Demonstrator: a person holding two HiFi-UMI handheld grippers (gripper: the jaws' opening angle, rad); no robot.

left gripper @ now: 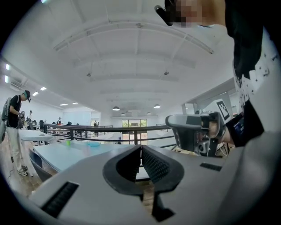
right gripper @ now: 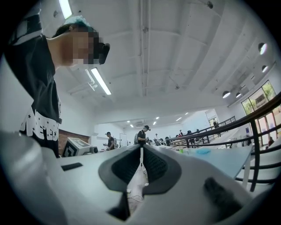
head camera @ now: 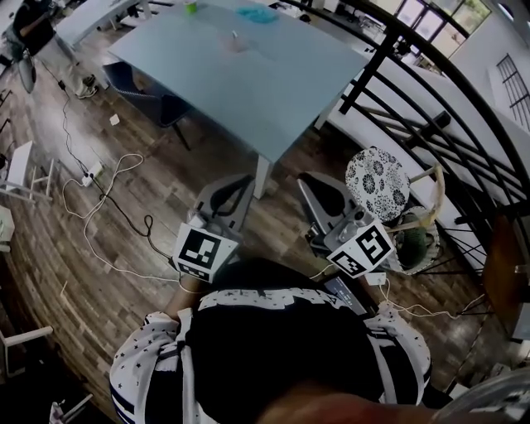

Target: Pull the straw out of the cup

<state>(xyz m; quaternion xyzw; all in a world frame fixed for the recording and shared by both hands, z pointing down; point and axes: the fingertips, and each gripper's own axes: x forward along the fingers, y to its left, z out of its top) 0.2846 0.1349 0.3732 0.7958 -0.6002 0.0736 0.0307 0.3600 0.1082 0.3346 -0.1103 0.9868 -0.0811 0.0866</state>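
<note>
Standing back from the tabletop point(head camera: 273, 91), both grippers low at the body.
Left gripper point(left gripper: 141, 151): jaws clenched on nothing. Right gripper point(right gripper: 141, 151): likewise pressed together, empty. Cup point(head camera: 236, 41) sits far ahead on the tabletop, well apart from both and more in line with the left. Straw probably upright, too small to confirm.

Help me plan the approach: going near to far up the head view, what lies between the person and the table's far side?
Person's black shirt → left tool and right tool, side by side, both shut → pale table → small clear cup → teal item near the far edge.
</note>
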